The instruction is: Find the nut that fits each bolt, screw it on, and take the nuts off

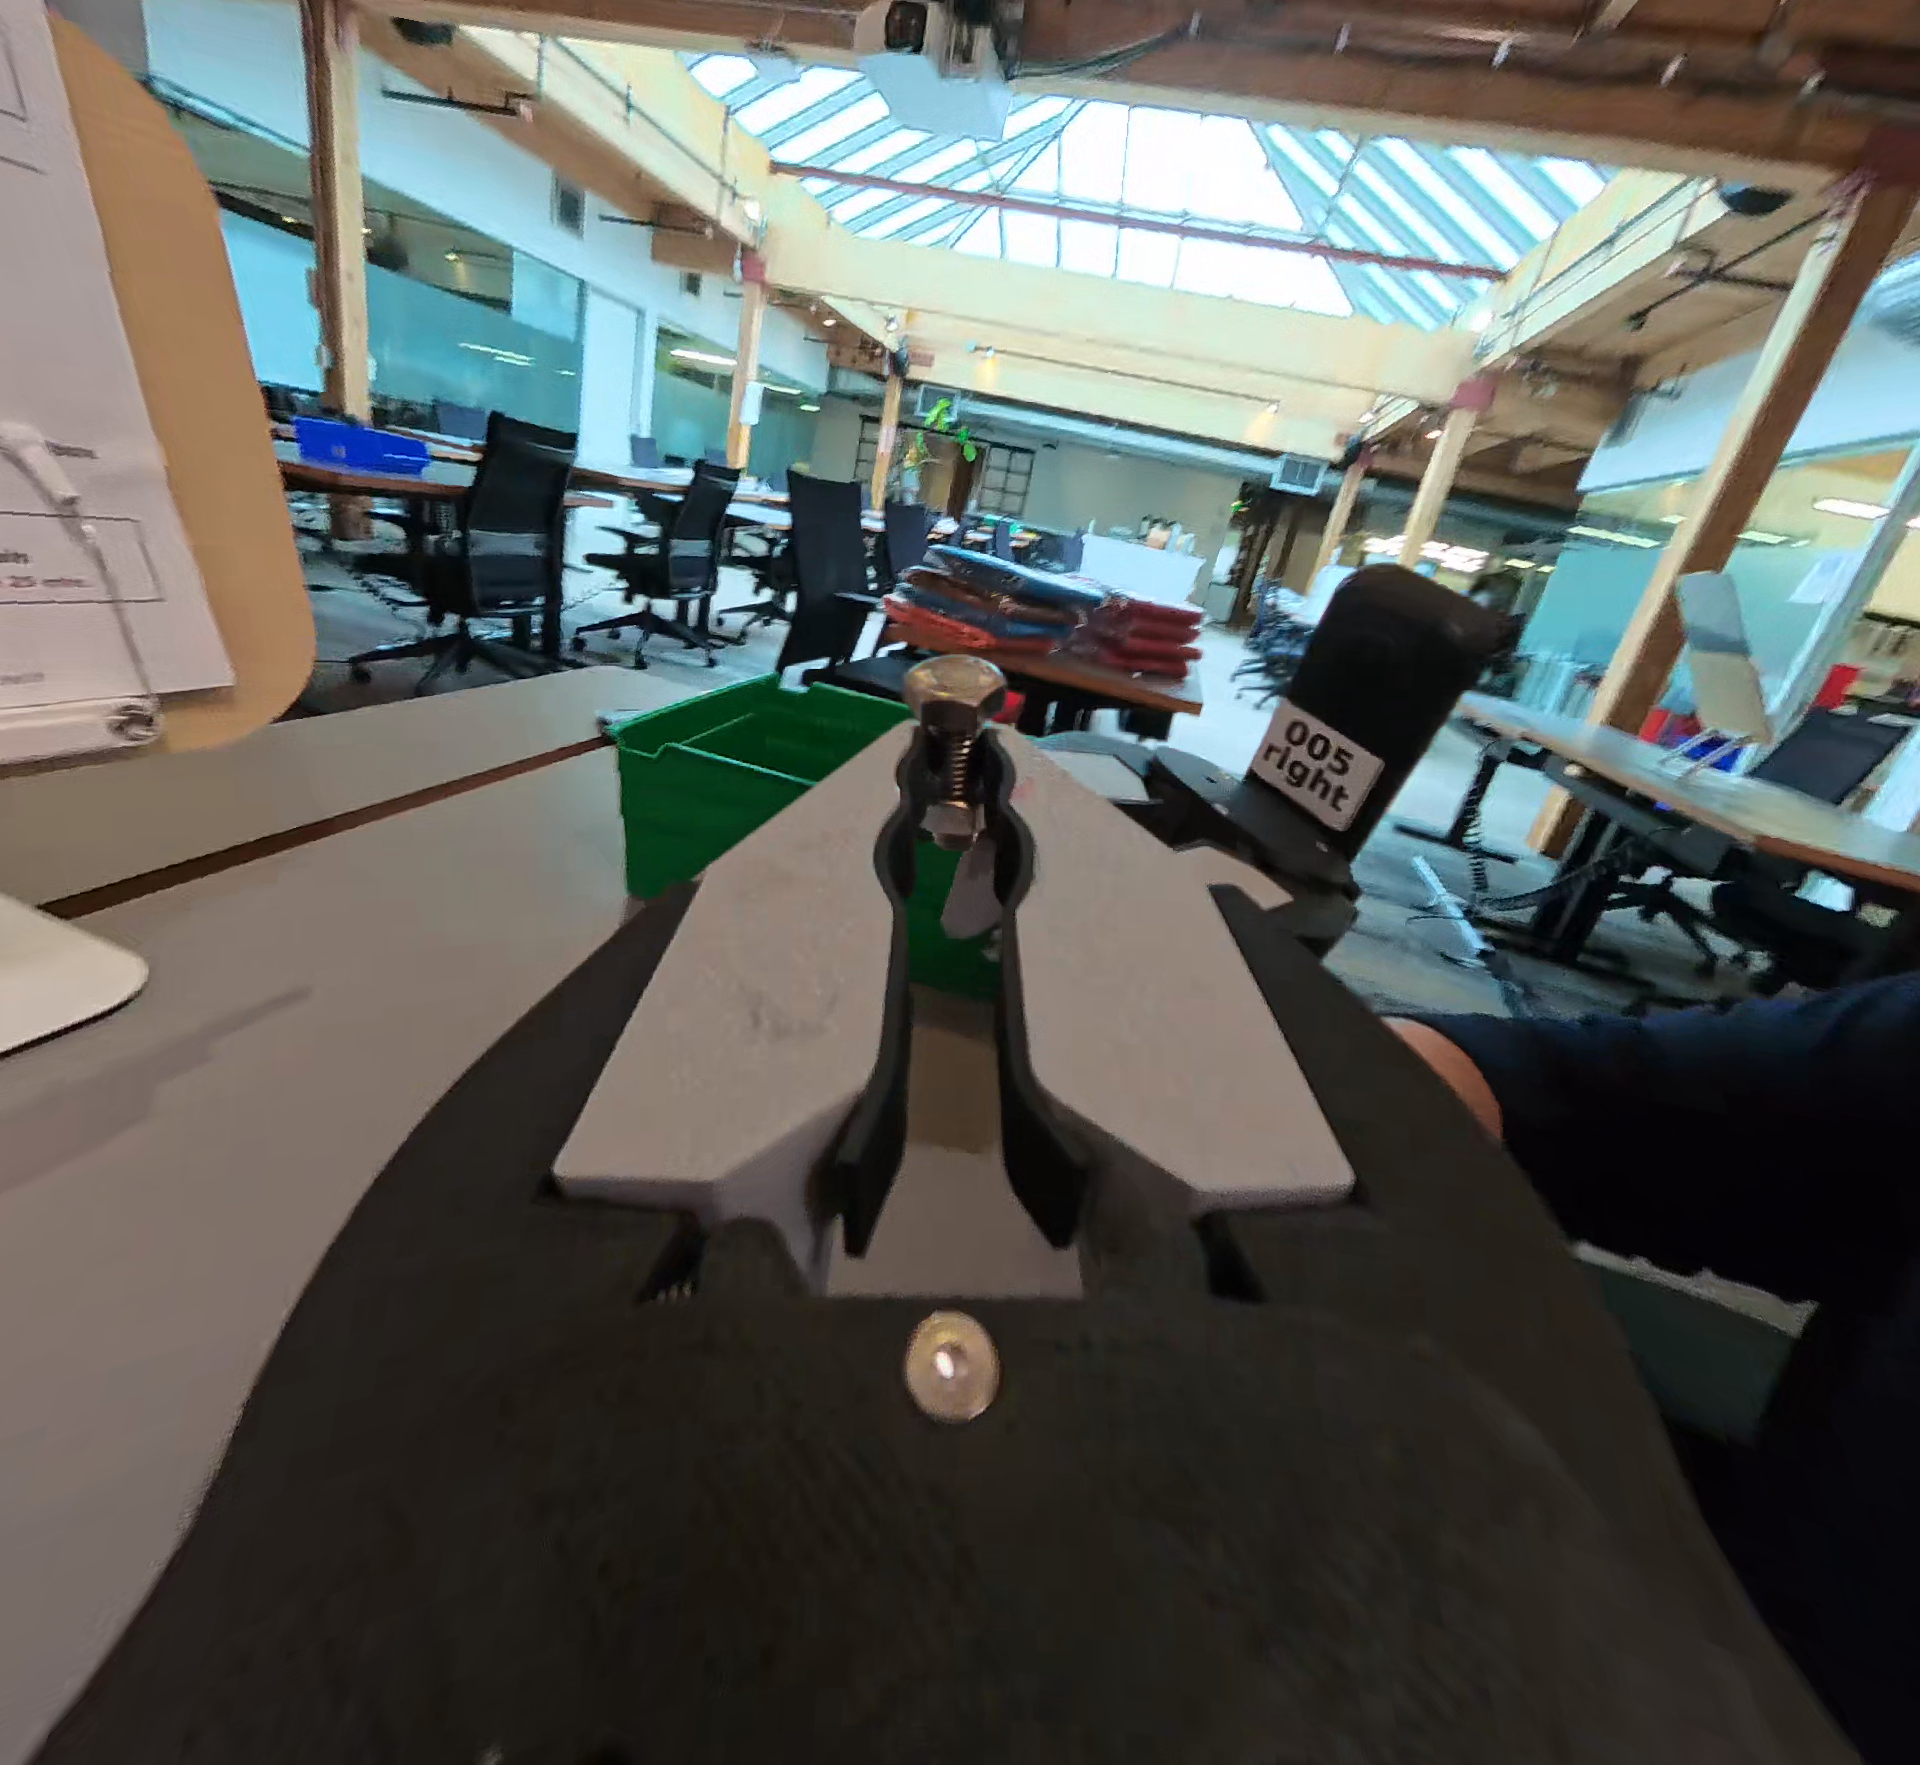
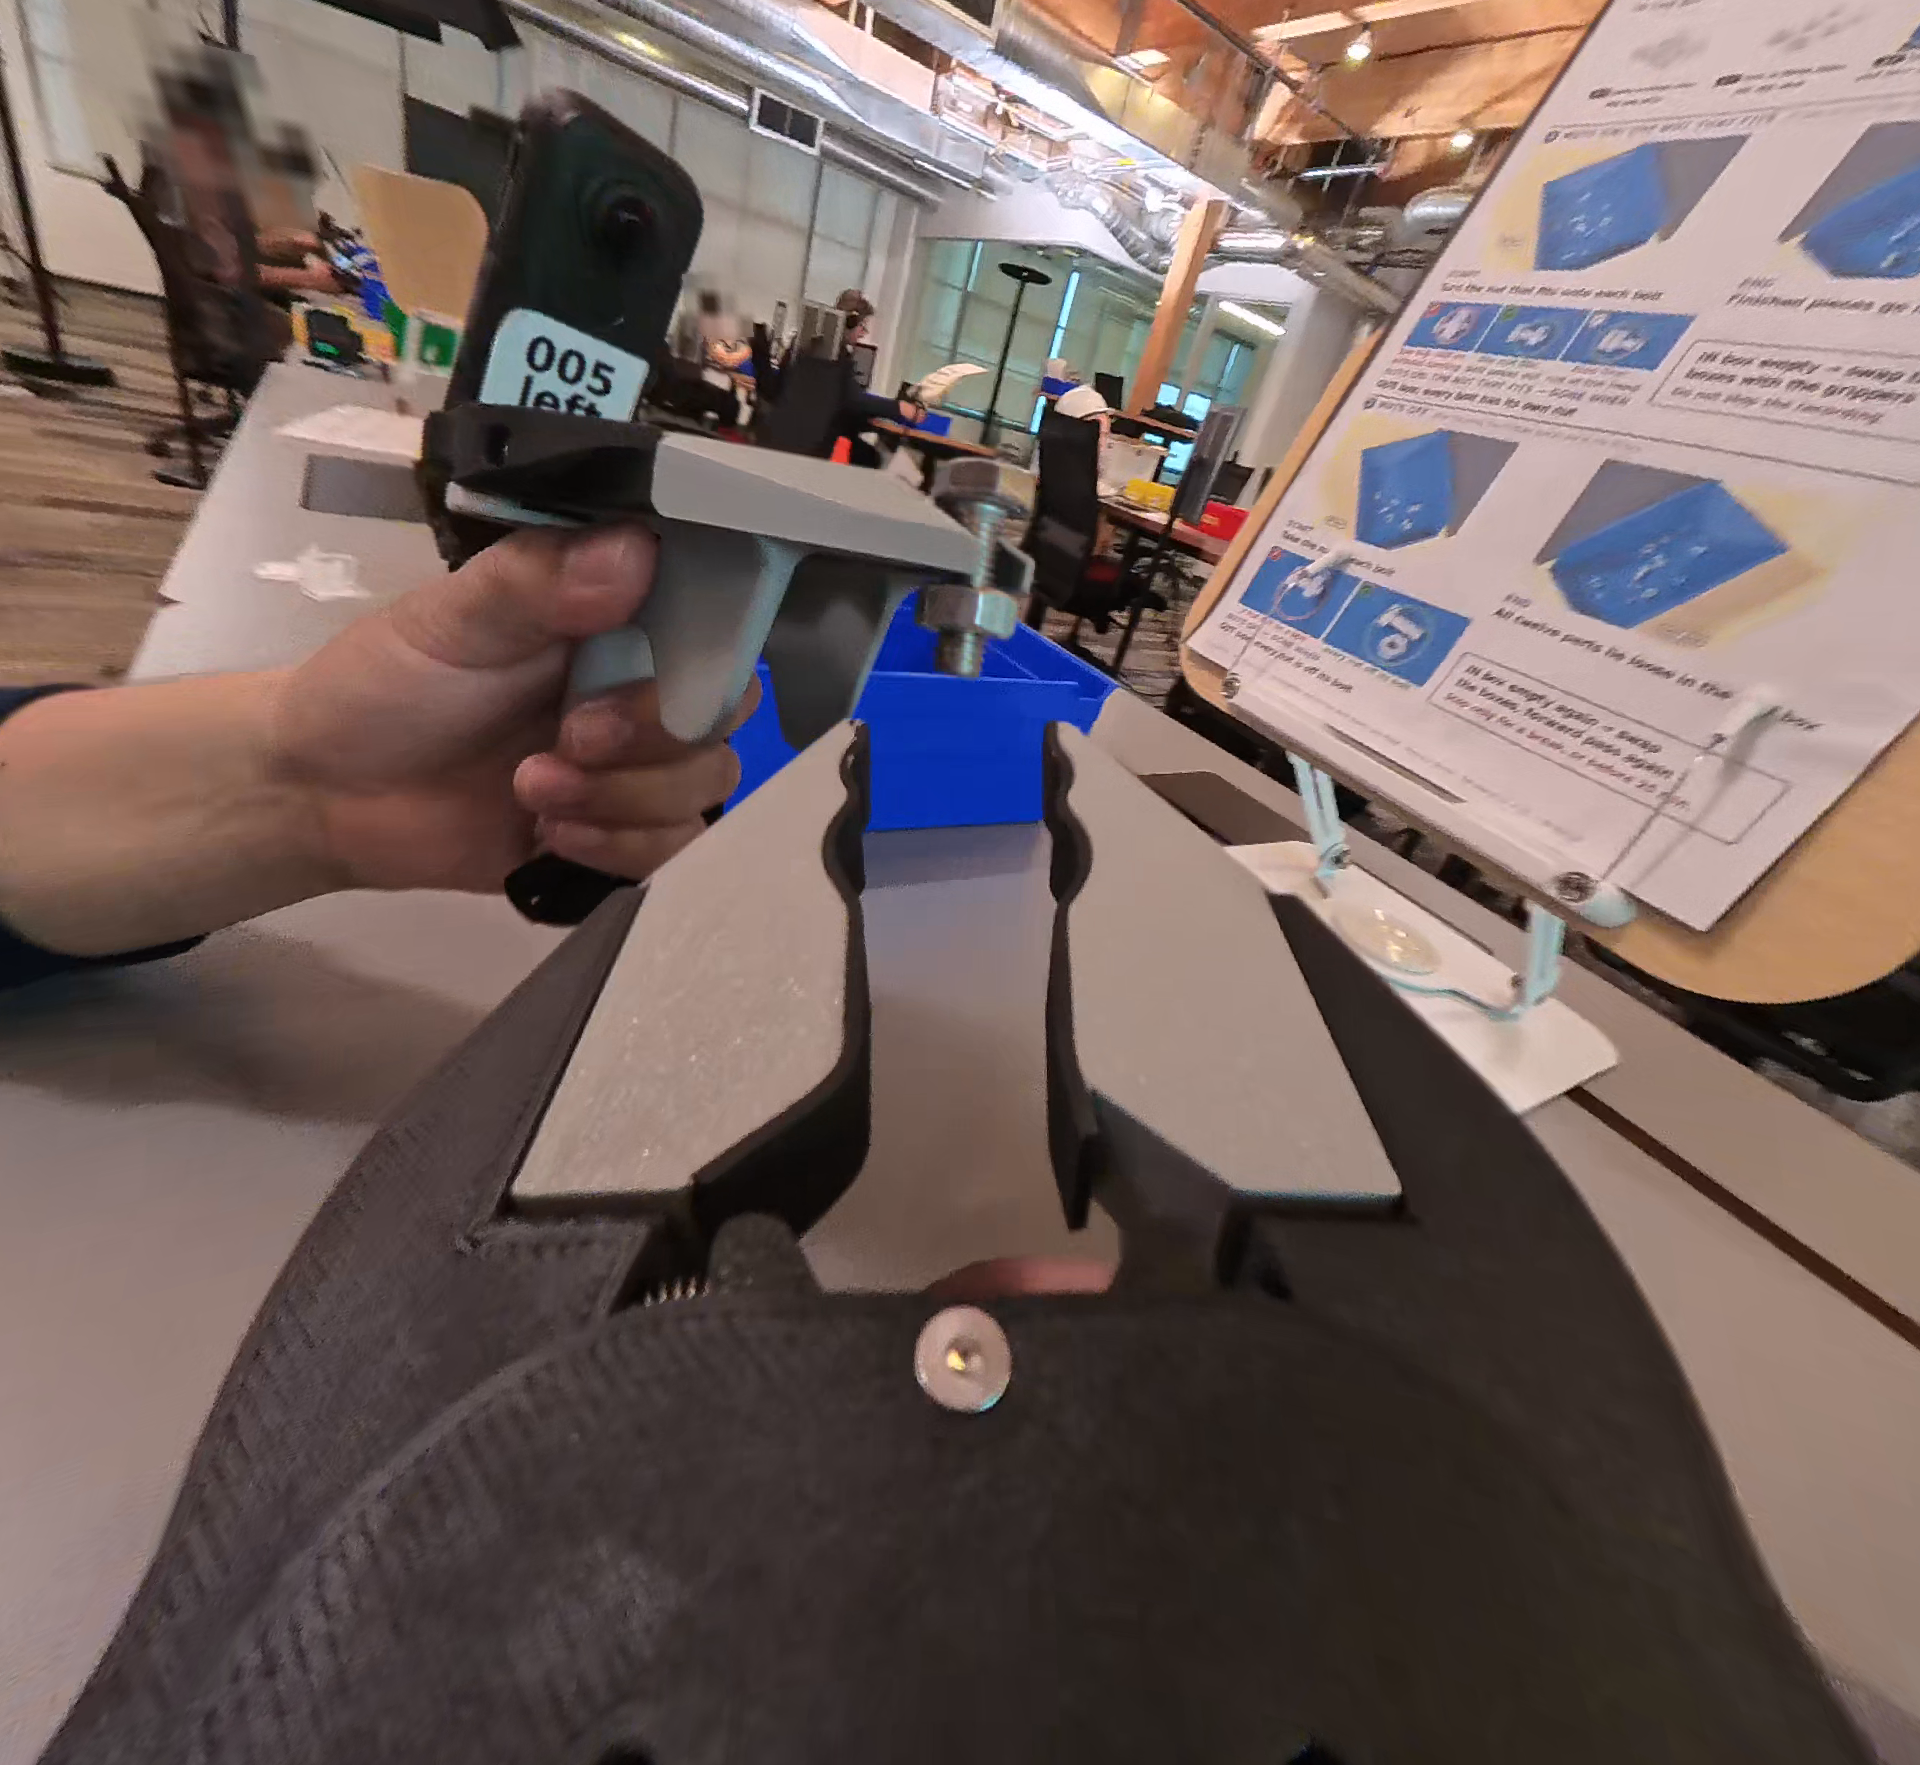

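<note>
My left gripper (image 1: 954, 780) is shut on a steel bolt (image 1: 954, 739), held upright with its hex head on top. In the right wrist view the same bolt (image 2: 982, 536) shows with a nut (image 2: 968, 612) threaded on its lower end, below the left gripper's fingers (image 2: 831, 520). My right gripper (image 2: 951, 780) is open and empty, just below the nut and apart from it. Its body (image 1: 1351, 707) shows to the right in the left wrist view.
A green bin (image 1: 727, 780) stands on the grey table (image 1: 260, 1040) behind the left gripper. A blue bin (image 2: 956, 749) stands beyond the right gripper. An instruction board on a stand (image 2: 1558, 468) is at the right. A hand (image 2: 436, 739) holds the left gripper. Only a small space, under 4 cm, lies between the two pairs of fingers.
</note>
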`<action>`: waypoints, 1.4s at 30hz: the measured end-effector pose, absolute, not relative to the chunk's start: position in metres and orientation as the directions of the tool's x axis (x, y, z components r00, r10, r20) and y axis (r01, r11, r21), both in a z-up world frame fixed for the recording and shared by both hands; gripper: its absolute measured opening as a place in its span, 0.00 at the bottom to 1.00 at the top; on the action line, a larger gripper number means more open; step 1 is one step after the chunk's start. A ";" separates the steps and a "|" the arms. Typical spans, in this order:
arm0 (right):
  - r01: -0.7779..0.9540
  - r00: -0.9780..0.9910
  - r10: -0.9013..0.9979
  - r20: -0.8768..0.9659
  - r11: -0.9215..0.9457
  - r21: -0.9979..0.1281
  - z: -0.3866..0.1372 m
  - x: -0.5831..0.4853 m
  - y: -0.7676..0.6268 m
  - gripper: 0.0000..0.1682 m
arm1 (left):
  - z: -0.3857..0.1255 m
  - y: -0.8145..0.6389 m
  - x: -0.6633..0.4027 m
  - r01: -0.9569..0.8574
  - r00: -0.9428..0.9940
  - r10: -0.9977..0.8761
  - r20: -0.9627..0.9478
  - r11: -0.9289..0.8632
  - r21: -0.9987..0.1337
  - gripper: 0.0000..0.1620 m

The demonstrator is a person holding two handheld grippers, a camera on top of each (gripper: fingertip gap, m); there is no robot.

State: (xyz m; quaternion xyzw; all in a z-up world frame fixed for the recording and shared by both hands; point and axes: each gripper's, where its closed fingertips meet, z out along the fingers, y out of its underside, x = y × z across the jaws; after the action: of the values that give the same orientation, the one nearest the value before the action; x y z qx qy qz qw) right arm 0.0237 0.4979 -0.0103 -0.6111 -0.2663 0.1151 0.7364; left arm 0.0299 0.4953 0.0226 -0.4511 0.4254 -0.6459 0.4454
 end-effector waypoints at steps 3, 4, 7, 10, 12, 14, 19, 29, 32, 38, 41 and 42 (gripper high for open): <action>0.207 0.871 0.407 0.275 0.203 -0.957 -0.015 0.031 0.507 0.18 | 0.014 0.485 0.040 0.181 -0.275 -0.933 0.232 -0.287 -0.941 0.04; 0.211 0.874 0.397 0.280 0.210 -0.955 -0.014 0.032 0.507 0.17 | 0.009 0.484 0.043 0.169 -0.281 -0.927 0.250 -0.304 -0.938 0.04; 0.261 0.857 0.378 0.349 0.265 -0.928 -0.011 0.028 0.500 0.10 | 0.007 0.481 0.043 0.154 -0.295 -0.927 0.230 -0.284 -0.946 0.04; 0.342 0.841 0.346 0.415 0.253 -0.905 -0.016 0.025 0.502 0.10 | 0.003 0.483 0.039 0.149 -0.266 -0.951 0.159 -0.203 -0.968 0.04; 0.331 0.829 0.391 0.401 0.235 -0.914 -0.020 0.021 0.503 0.10 | -0.001 0.484 0.036 0.123 -0.255 -0.957 0.142 -0.177 -0.976 0.05; 0.317 0.818 0.437 0.374 0.200 -0.927 -0.027 0.020 0.506 0.09 | -0.007 0.487 0.035 0.092 -0.221 -0.968 0.120 -0.144 -0.985 0.05; 0.288 0.824 0.490 0.284 0.068 -0.955 -0.049 0.030 0.519 0.09 | -0.024 0.505 0.035 0.016 -0.102 -0.993 0.054 -0.056 -0.998 0.07; 0.103 0.728 0.660 -0.185 -0.372 -0.922 -0.108 0.024 0.523 0.02 | -0.043 0.545 0.032 -0.035 -0.006 -0.965 0.263 -0.263 -0.964 0.34; 0.194 0.746 0.644 -0.168 -0.451 -0.871 -0.132 0.028 0.523 0.00 | -0.052 0.554 0.031 -0.071 0.035 -0.964 0.263 -0.265 -0.962 0.34; 0.233 0.723 0.676 -0.144 -0.435 -0.870 -0.135 0.018 0.518 0.01 | -0.064 0.560 0.033 -0.112 0.073 -0.967 0.246 -0.253 -0.961 0.31; 0.247 0.551 0.809 -0.204 -0.392 -0.886 -0.122 -0.023 0.486 0.10 | -0.076 0.569 0.034 -0.152 0.158 -0.975 0.159 -0.183 -0.971 0.25; 0.247 0.500 0.838 -0.218 -0.379 -0.892 -0.115 -0.037 0.472 0.18 | -0.079 0.575 0.034 -0.162 0.196 -0.973 0.121 -0.154 -0.975 0.25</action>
State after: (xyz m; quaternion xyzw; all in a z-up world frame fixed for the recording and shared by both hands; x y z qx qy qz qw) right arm -0.0373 0.4720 -0.1148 -0.7544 -0.3597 0.3470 0.4254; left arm 0.0338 0.5747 -0.0791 -0.6200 0.4579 -0.4387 0.4620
